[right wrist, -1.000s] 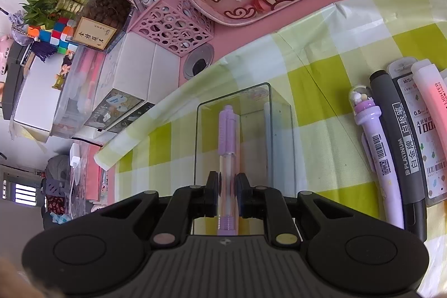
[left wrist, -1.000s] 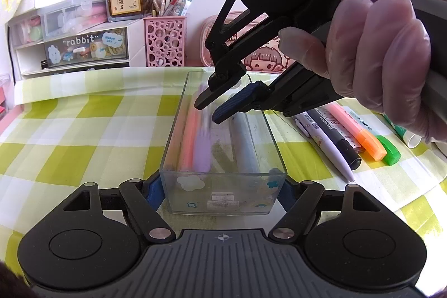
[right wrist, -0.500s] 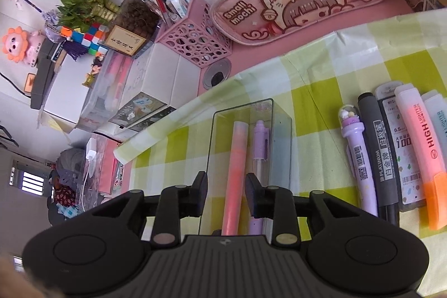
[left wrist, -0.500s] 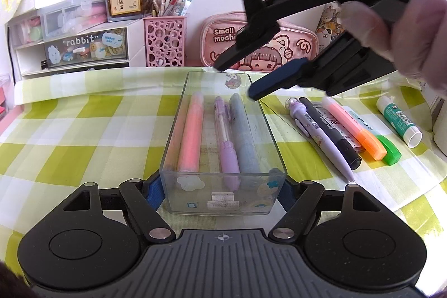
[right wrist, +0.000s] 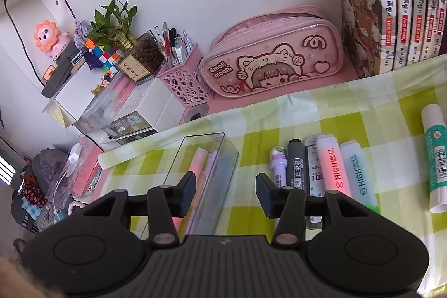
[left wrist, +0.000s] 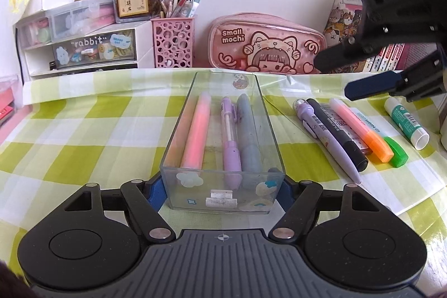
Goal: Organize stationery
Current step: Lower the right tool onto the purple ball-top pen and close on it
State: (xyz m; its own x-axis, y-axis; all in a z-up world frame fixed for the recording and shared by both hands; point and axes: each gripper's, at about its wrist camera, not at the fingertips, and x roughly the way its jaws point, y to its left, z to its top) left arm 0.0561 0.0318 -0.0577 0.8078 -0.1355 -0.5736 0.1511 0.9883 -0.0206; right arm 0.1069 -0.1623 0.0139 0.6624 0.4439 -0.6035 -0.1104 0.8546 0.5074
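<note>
At frame centre the left gripper (left wrist: 222,187) pinches a clear tray (left wrist: 272,130) holding three pens, five more lie right, while the right gripper's (right wrist: 225,190) empty jaws are opening.

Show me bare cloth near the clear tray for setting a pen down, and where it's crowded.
Free: the checked cloth left of the clear tray, up to the drawer unit; also a narrow strip between the tray and the purple pen. Crowded: the pen row from there to the glue stick, with the right gripper above it.
</note>
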